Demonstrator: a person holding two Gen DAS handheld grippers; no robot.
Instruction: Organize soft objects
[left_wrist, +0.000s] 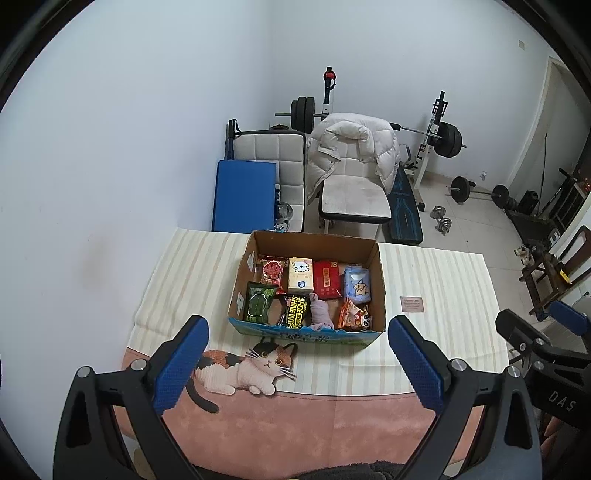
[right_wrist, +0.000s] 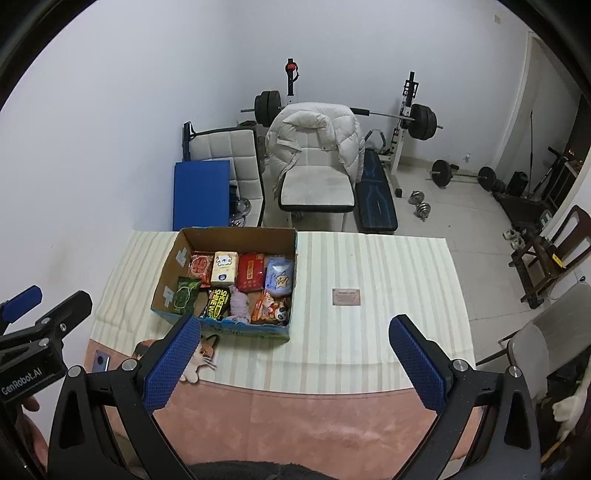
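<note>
An open cardboard box (left_wrist: 376, 273) (right_wrist: 168, 258) stands on a striped cloth over the table. Inside lie several soft packs: a green pack (left_wrist: 258, 301), a black "Shoe Shine" pack (left_wrist: 295, 312), a cream tissue pack (left_wrist: 301, 277), a red pack (left_wrist: 327, 282), a blue star pack (left_wrist: 356, 286) and a rolled lilac cloth (left_wrist: 320, 314) (right_wrist: 239, 304). My left gripper (left_wrist: 297, 360) is open and empty, held above the near side of the table in front of the box. My right gripper (right_wrist: 295, 356) is open and empty, to the right of the box.
A cat picture (left_wrist: 251, 365) is on the cloth near the front edge. A small card (right_wrist: 346, 296) lies right of the box. Beyond the table stand a white chair with a coat (left_wrist: 351, 162), a blue mat (left_wrist: 243, 194) and weight benches. A wooden chair (right_wrist: 546, 254) is at right.
</note>
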